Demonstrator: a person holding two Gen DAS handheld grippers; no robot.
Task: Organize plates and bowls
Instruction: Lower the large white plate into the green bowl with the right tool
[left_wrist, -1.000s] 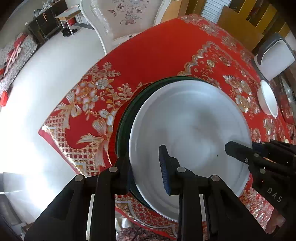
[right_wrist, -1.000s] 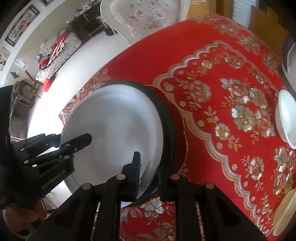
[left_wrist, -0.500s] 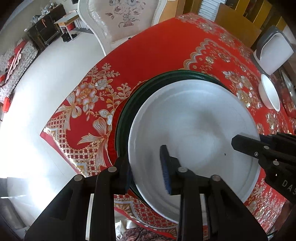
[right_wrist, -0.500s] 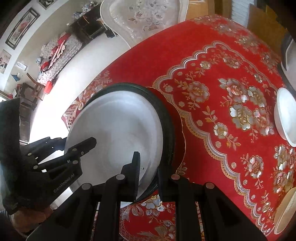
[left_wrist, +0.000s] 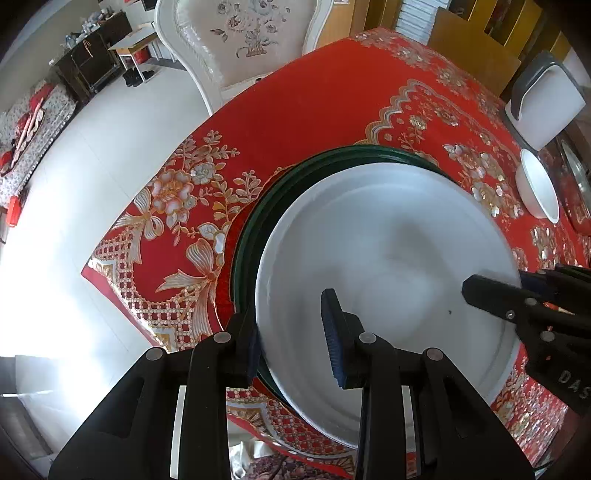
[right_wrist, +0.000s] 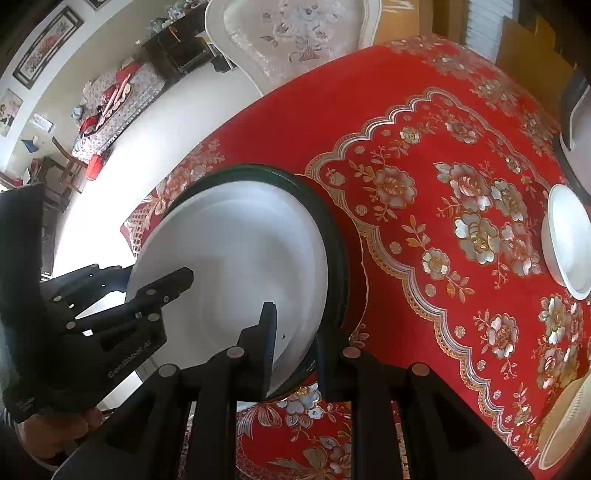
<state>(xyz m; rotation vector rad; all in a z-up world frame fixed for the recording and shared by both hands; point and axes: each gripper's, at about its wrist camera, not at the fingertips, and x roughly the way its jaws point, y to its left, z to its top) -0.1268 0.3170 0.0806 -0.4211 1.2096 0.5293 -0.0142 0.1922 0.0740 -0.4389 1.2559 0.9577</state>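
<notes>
Now my left tool (left_wrist: 291, 328) has just eased apart around the white plate's (left_wrist: 388, 258) rim, while my right tool (right_wrist: 293, 338) has just loosened on the opposite rim. Both point steeply down; the plate sits on the green plate (left_wrist: 251, 236) on the table (left_wrist: 303, 110).

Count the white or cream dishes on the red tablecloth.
3: a large white plate atop the dark green stack; a small white bowl to its right; a cream dish cut off at the frame edge. Others may be hidden.
</notes>
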